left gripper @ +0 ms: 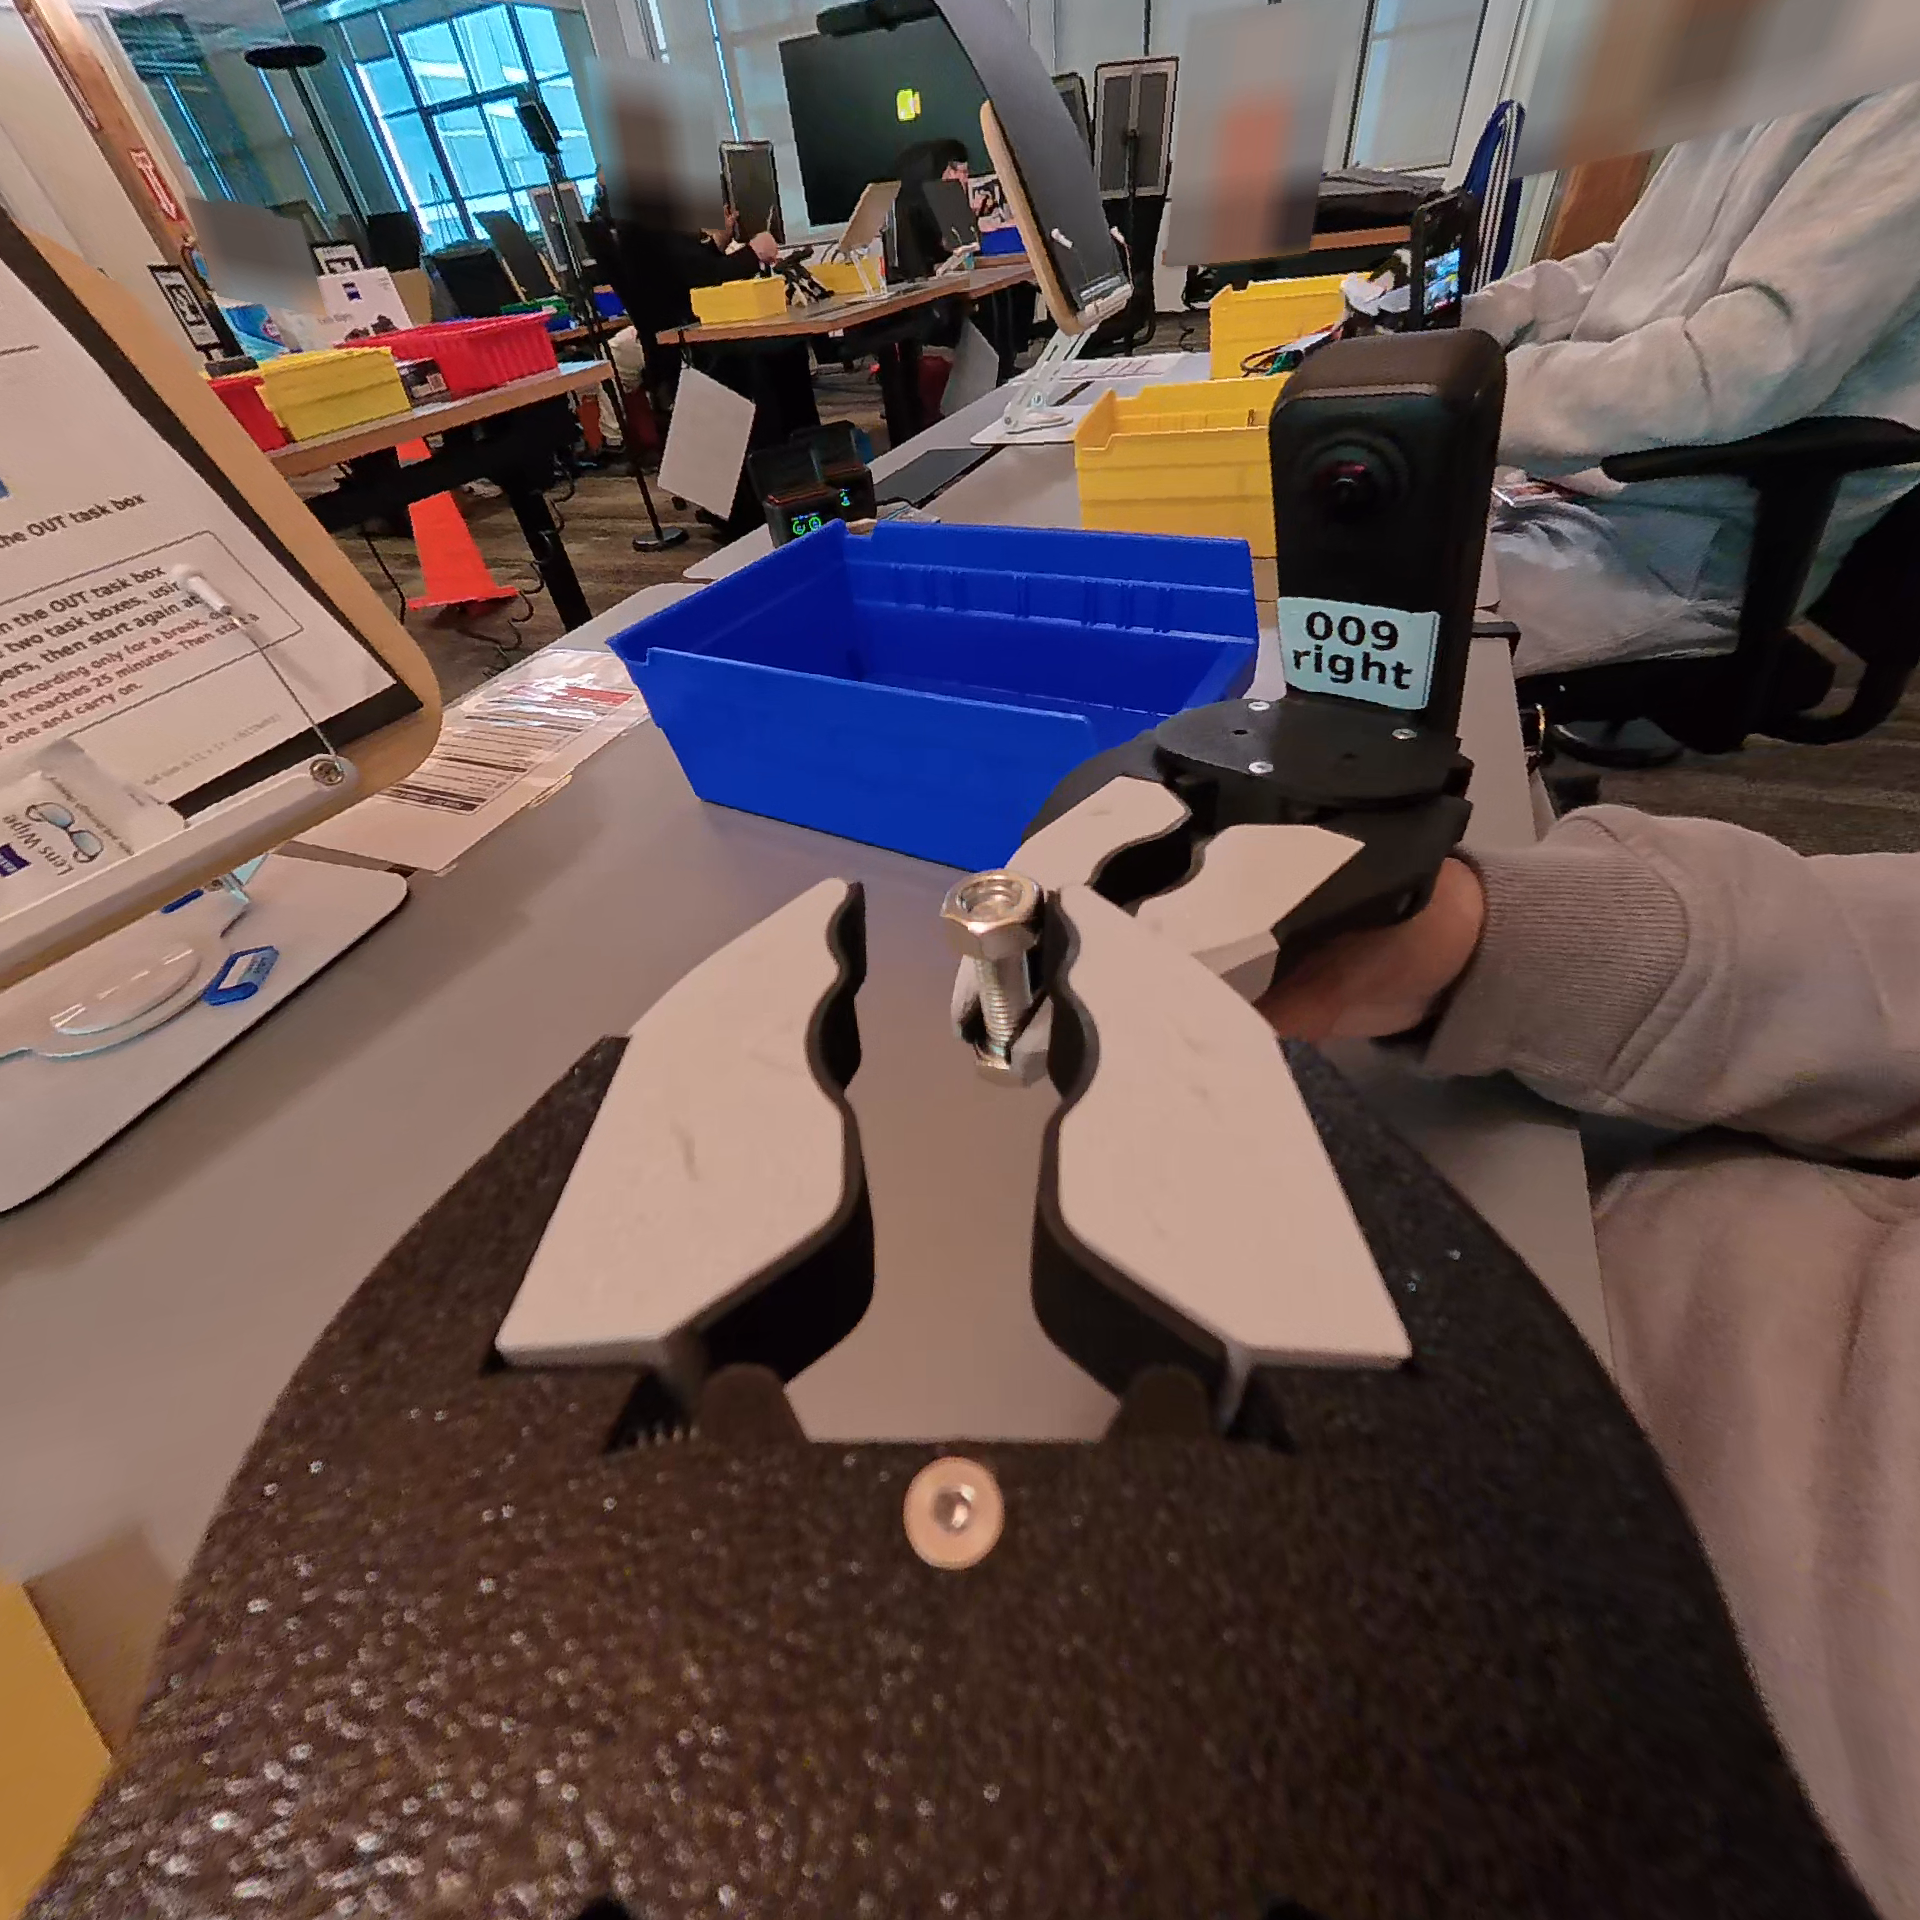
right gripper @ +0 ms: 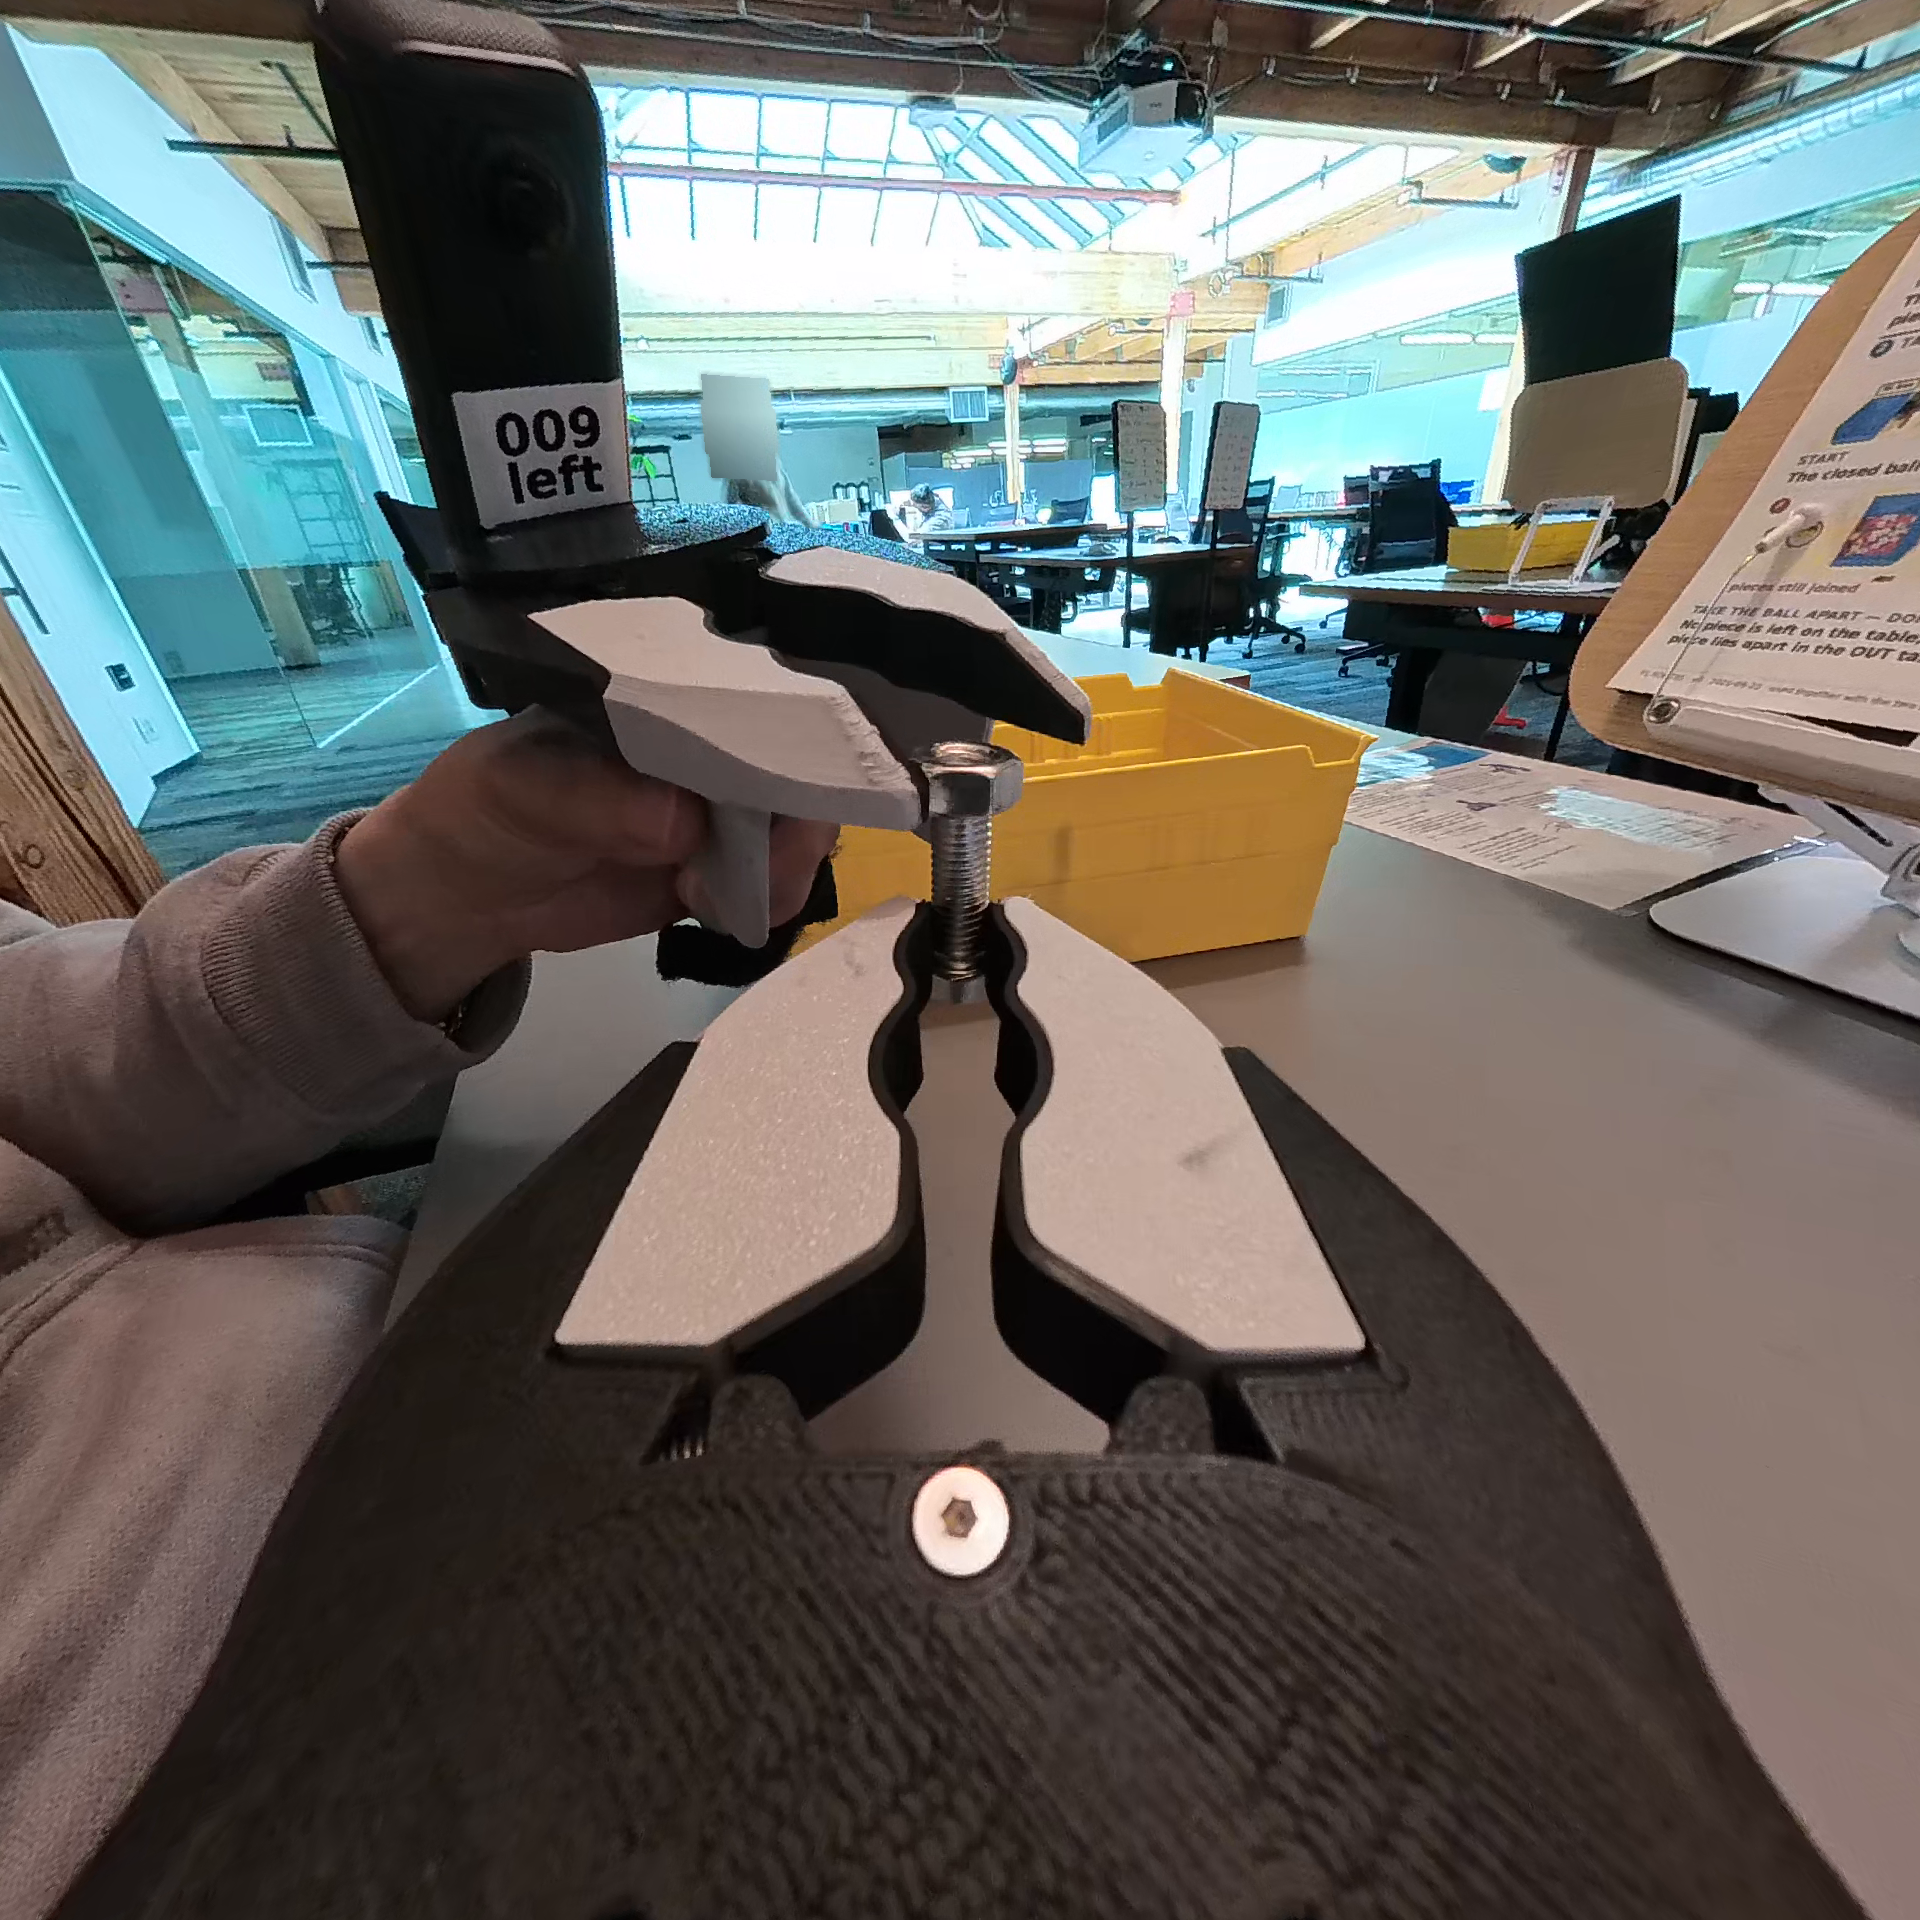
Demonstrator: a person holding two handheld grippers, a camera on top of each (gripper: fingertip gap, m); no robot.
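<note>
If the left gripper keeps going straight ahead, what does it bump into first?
Probably the blue bin, straight ahead on the table beyond the bolt between its open fingers; the depth is hard to judge.

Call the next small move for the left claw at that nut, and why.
Probably close the left claw on the nut. The right claw grips the bolt upright by its threads, above the grey table. The nut sits at the bolt's top between the left fingers: one finger is at it, the other stands clear, so nothing turns it yet.
</note>
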